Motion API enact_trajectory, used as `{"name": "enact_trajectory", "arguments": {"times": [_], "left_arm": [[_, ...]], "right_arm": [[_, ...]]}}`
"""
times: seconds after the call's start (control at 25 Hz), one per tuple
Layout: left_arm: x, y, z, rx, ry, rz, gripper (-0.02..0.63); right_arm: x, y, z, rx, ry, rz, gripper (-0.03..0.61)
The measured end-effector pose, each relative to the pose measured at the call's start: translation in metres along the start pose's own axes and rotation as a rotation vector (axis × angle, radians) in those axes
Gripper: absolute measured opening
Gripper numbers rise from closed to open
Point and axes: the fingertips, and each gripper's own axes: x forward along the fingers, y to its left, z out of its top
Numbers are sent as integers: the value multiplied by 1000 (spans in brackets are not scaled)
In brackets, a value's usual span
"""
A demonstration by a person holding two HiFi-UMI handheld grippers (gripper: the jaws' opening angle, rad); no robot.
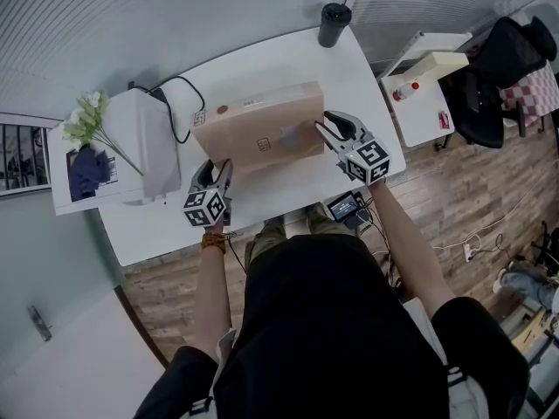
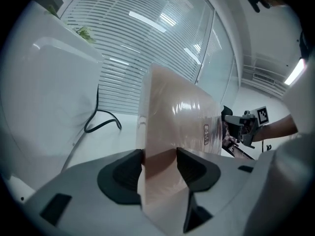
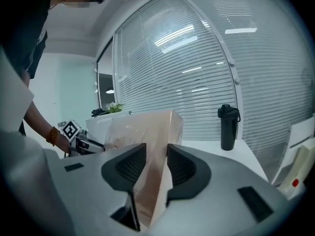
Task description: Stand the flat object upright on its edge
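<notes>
The left gripper [image 1: 222, 169] and right gripper [image 1: 325, 130] each pinch an end of the flat box [image 1: 262, 133], seemingly mid-tilt, and next it needs rolling onto its edge.

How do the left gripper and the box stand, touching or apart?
Touching. The left gripper view shows the box clamped between the pads of the left gripper, no gap on either side.

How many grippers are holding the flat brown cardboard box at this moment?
2. The left gripper clamps the flat brown cardboard box at its near left corner; the right gripper clamps its right end.
</notes>
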Motion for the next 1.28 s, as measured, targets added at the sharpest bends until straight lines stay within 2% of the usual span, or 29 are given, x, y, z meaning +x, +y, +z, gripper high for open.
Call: {"name": "enact_trajectory", "arguments": {"times": [0.16, 0.4, 0.6, 0.8, 0.88, 1.04, 1.24, 1.28], "left_arm": [[-6, 1, -15, 10, 15, 11, 216], [-22, -4, -28, 5, 0, 11, 216], [-16, -7, -22, -23, -3, 8, 219], [-10, -3, 4, -1, -81, 33, 222], [-10, -2, 3, 15, -100, 36, 222], [-16, 5, -17, 48, -93, 68, 224], [-14, 5, -18, 59, -83, 70, 224], [-13, 7, -16, 57, -80, 69, 224]], "right_arm": [[-10, 11, -15, -18, 46, 44, 110], [-30, 28, -31, 4, 64, 57, 103], [-22, 19, -21, 59, 13, 7, 107], [-7, 8, 6, -19, -25, -6, 106], [-7, 10, 11, -60, -33, 8, 95], [-9, 23, -15, -108, 37, 64, 92], [-11, 20, -26, -75, 50, 43, 92], [-8, 18, -25, -85, 62, 38, 75]]}}
